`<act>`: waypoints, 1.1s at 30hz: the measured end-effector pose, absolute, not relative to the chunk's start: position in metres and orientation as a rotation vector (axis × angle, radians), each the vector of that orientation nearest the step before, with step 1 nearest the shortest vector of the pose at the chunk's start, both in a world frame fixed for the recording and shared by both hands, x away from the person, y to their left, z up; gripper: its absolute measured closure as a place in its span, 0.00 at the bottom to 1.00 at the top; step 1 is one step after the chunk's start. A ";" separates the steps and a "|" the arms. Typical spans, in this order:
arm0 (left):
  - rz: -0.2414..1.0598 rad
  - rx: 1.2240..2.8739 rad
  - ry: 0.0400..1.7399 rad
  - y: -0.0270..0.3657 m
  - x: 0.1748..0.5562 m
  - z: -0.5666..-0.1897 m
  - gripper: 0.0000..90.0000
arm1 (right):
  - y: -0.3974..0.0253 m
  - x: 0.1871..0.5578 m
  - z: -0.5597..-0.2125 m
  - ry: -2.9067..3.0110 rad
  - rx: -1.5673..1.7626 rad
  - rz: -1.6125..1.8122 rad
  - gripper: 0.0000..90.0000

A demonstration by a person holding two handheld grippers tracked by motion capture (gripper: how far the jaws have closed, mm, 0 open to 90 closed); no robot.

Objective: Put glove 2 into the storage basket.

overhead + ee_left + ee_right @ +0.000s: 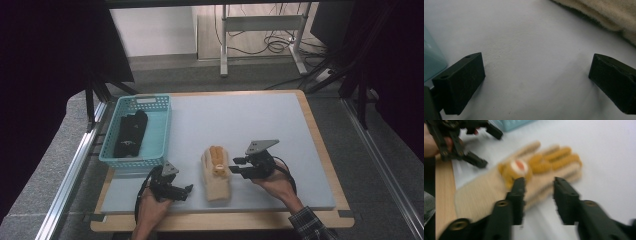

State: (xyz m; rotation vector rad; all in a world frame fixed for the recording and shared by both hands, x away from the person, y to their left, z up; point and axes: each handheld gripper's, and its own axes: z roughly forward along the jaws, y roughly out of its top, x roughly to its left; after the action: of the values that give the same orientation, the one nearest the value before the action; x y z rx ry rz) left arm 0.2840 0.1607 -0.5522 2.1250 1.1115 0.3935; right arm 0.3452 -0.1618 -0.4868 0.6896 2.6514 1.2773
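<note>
- Glove (217, 174): cream knit with orange finger patches and a round orange-and-white badge; lies flat on the bench (250, 125), between the two grippers, right of the basket (137, 131).
- Left gripper (188, 189): held low near the bench's front edge, aimed right toward the glove's cuff; fingers (459, 83) wide apart, nothing between them.
- Right gripper (233, 165): aimed left, just beside the glove; fingers (517, 195) apart, not clamped.
- Left gripper view: fuzzy cuff edge at upper right, basket wall at left.
- Right gripper view, blurred: badge detail and the left gripper beyond the glove.
</note>
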 end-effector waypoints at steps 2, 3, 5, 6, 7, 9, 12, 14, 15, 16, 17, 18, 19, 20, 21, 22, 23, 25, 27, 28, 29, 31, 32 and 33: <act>0.399 2.116 1.123 0.160 0.283 -0.552 0.02 | -0.166 0.340 -0.493 2.648 0.713 1.240 0.84; 0.404 2.113 1.129 0.161 0.282 -0.552 0.02 | -0.167 0.337 -0.496 2.658 0.708 1.237 0.87; 0.411 2.107 1.133 0.161 0.280 -0.552 0.04 | -0.167 0.330 -0.502 2.676 0.691 1.215 0.92; 0.412 2.109 1.132 0.161 0.279 -0.551 0.04 | -0.167 0.326 -0.505 2.682 0.684 1.199 0.93; 0.410 2.108 1.131 0.161 0.278 -0.551 0.05 | -0.166 0.323 -0.509 2.688 0.672 1.185 0.94; 0.405 2.121 1.128 0.163 0.277 -0.550 0.05 | -0.165 0.319 -0.514 2.701 0.656 1.168 0.94; 0.399 2.120 1.141 0.168 0.273 -0.550 0.04 | -0.161 0.315 -0.521 2.714 0.642 1.175 0.94; 0.402 2.120 1.159 0.173 0.271 -0.550 0.04 | -0.157 0.313 -0.524 2.725 0.643 1.179 0.94; 0.405 2.121 1.165 0.176 0.271 -0.550 0.04 | -0.154 0.313 -0.526 2.731 0.636 1.182 0.94; 0.403 2.116 1.175 0.178 0.270 -0.550 0.04 | -0.151 0.312 -0.528 2.735 0.631 1.175 0.94; 0.405 2.115 1.181 0.181 0.270 -0.550 0.04 | -0.148 0.311 -0.529 2.739 0.627 1.168 0.94; 0.411 2.114 1.193 0.183 0.269 -0.550 0.04 | -0.145 0.310 -0.530 2.744 0.624 1.174 0.94; 0.412 2.112 1.198 0.186 0.269 -0.550 0.04 | -0.142 0.309 -0.532 2.751 0.624 1.183 0.94; 0.410 2.107 1.200 0.189 0.269 -0.550 0.04 | -0.139 0.308 -0.532 2.754 0.613 1.192 0.94; 0.416 2.105 1.202 0.191 0.269 -0.551 0.04 | -0.136 0.307 -0.533 2.758 0.617 1.200 0.94; 0.422 2.104 1.205 0.192 0.268 -0.551 0.03 | -0.133 0.307 -0.533 2.761 0.611 1.203 0.93; 0.419 2.098 1.203 0.194 0.268 -0.552 0.03 | -0.129 0.306 -0.533 2.762 0.606 1.203 0.93; 0.422 2.094 1.196 0.195 0.268 -0.552 0.04 | -0.122 0.305 -0.534 2.768 0.598 1.204 0.93; 0.429 2.091 1.191 0.195 0.267 -0.553 0.04 | -0.114 0.304 -0.534 2.772 0.587 1.205 0.93; 0.427 2.089 1.188 0.195 0.267 -0.553 0.03 | -0.110 0.303 -0.534 2.774 0.583 1.207 0.92; 0.428 2.088 1.184 0.196 0.267 -0.554 0.03 | -0.106 0.303 -0.535 2.773 0.577 1.210 0.92; 0.432 2.083 1.176 0.197 0.267 -0.555 0.03 | -0.098 0.302 -0.536 2.769 0.562 1.211 0.92; 0.434 2.081 1.173 0.197 0.267 -0.555 0.03 | -0.095 0.301 -0.536 2.766 0.556 1.214 0.92; 0.436 2.078 1.169 0.197 0.266 -0.556 0.03 | -0.094 0.301 -0.536 2.766 0.560 1.213 0.92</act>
State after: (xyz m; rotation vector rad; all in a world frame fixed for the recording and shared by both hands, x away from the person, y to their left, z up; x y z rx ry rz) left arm 0.2663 0.1970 -0.5557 2.0776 1.1690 0.4360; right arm 0.3007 -0.0935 -0.5362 0.5597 2.7662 1.2135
